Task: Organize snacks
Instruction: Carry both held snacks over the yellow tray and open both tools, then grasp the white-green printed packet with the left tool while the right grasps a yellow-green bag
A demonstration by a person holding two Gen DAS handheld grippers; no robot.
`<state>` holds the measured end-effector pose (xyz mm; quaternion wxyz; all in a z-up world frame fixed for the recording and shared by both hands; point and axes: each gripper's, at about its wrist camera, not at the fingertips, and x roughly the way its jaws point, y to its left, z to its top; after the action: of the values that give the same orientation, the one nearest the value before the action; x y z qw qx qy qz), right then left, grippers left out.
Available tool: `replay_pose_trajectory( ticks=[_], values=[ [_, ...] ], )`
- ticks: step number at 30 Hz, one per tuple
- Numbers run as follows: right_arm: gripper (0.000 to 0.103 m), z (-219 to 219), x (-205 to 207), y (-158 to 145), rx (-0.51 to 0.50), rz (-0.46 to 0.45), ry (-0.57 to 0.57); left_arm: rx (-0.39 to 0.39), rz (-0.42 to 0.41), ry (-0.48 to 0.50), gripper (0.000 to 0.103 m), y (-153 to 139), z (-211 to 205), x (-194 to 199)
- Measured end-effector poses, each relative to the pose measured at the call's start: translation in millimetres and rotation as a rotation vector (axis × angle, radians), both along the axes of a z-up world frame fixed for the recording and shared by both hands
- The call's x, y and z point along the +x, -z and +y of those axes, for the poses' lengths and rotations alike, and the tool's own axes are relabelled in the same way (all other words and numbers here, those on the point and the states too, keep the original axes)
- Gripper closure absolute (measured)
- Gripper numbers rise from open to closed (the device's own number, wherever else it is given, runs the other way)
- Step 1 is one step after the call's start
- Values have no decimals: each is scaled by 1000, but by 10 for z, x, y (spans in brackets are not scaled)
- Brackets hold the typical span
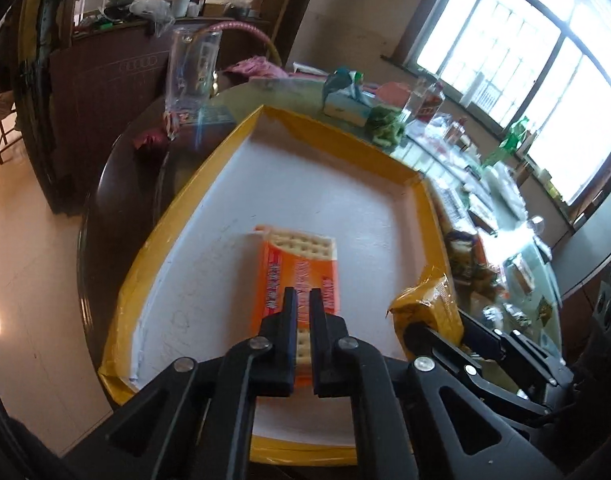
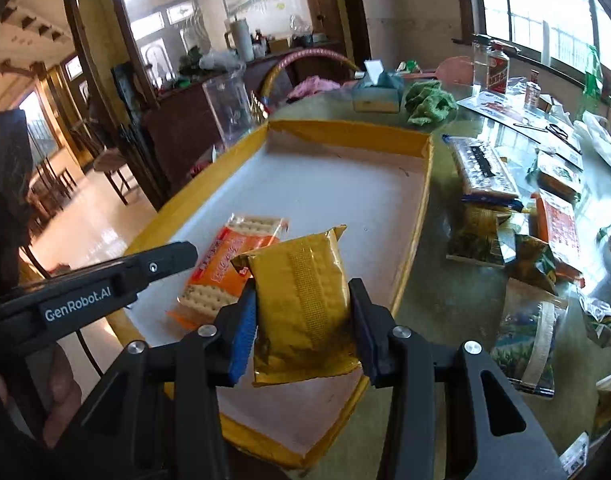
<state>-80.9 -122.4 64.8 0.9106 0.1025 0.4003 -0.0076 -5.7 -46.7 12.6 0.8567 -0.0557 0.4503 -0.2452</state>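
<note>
Nearest, in the left wrist view: left hand-held gripper (image 1: 301,300) clenched, fingers almost together, pinching the near end of an orange cracker pack (image 1: 299,270). Pack flat on the white floor of a yellow-walled tray (image 1: 177,216), long axis pointing away. Just right of it, right hand-held gripper (image 1: 433,320) grasping a yellow pack (image 1: 429,300), near the tray's right wall.

Nearest, in the right wrist view: right hand-held gripper (image 2: 301,304) clamped on the yellow pack (image 2: 305,308) across its sides, blue pad against the left edge, pack tilted and raised above the tray (image 2: 421,216). Behind and left of it, the orange cracker pack (image 2: 225,268) on the tray floor, with the left hand-held gripper (image 2: 161,264) reaching in from the left; fingertips hidden here. Whether the yellow pack touches the orange one cannot be told.

Farther right, outside the tray on the glass-topped table (image 2: 437,280): loose snacks (image 2: 505,240) in a scattered pile, among them a blue-edged cracker pack (image 2: 485,172) and another orange pack (image 2: 557,224).

Beyond the tray's far wall: green cloth (image 2: 429,102), tissue box (image 2: 377,92), bottle (image 2: 497,68), clear container (image 2: 229,104) at the far left corner.

Farthest: window (image 1: 525,60), dark wooden cabinet (image 1: 105,80).
</note>
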Motion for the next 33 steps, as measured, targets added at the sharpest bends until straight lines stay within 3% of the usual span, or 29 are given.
replay_pose_trajectory(
  ticks=[2, 3, 4, 8, 11, 13, 15, 18, 25, 29, 33],
  values=[
    [57, 41, 62, 35, -8, 30, -8, -1, 15, -15, 63, 34, 36, 24],
    [57, 69, 94, 64, -18, 48, -14, -4, 15, -23, 40, 49, 50, 28],
    [57, 93, 114, 88, -21, 61, -15, -3, 5, -33, 32, 53, 65, 23],
    [48, 95, 161, 170, -2, 100, -14, 25, 19, -35, 32, 86, 81, 37],
    [27, 50, 35, 26, -10, 48, 8, 8, 9, -47, 32, 7, 120, -59],
    [27, -36, -160, -120, 4, -4, 8, -27, -10, -43, 23, -85, 114, -156],
    [25, -134, -368, -226, 17, -44, 17, -75, -42, -14, 21, -204, 52, -350],
    [19, -358, -841, -324, 43, -117, 18, -78, -77, 81, 21, -306, -190, -653],
    [19, -1162, -1778, -375, 44, -79, 158, -28, -122, 403, 20, -339, -976, -1388],
    [19, -1700, -2085, -326, 56, -69, 289, 50, -139, 613, 20, -200, -1474, -1814],
    [22, -2050, -2204, -205, 106, -53, 331, 163, -159, 784, 20, -23, -1962, -2161]
  ],
)
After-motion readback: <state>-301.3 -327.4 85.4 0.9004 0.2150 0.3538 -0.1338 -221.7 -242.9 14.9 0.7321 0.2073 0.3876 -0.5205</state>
